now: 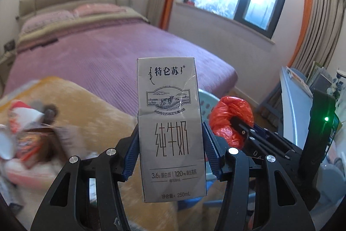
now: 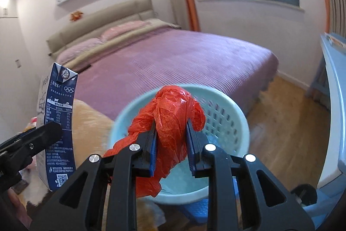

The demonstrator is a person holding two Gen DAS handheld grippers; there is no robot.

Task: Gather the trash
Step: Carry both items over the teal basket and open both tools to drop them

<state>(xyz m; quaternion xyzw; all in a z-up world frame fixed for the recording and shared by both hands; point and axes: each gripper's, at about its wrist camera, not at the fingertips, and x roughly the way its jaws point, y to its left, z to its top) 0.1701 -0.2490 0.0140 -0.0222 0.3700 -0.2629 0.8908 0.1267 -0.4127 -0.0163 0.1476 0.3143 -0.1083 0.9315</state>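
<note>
My left gripper (image 1: pixel 170 142) is shut on a grey milk carton (image 1: pixel 170 122) and holds it upright in the air. The carton's blue side (image 2: pixel 59 122) shows at the left of the right wrist view, with the left gripper's finger (image 2: pixel 43 133) on it. My right gripper (image 2: pixel 170 140) is shut on a crumpled red plastic bag (image 2: pixel 173 118), held above a light teal perforated basket (image 2: pixel 229 122). The bag (image 1: pixel 231 116) and the basket's rim (image 1: pixel 205 99) also show to the right of the carton in the left wrist view.
A bed with a purple cover (image 1: pixel 97 53) fills the background. An orange blanket (image 1: pixel 86 105) with blurred wrappers and paper trash (image 1: pixel 28 131) lies low on the left. A pale blue desk (image 2: pixel 333 101) stands at the right, over a wood floor (image 2: pixel 281 122).
</note>
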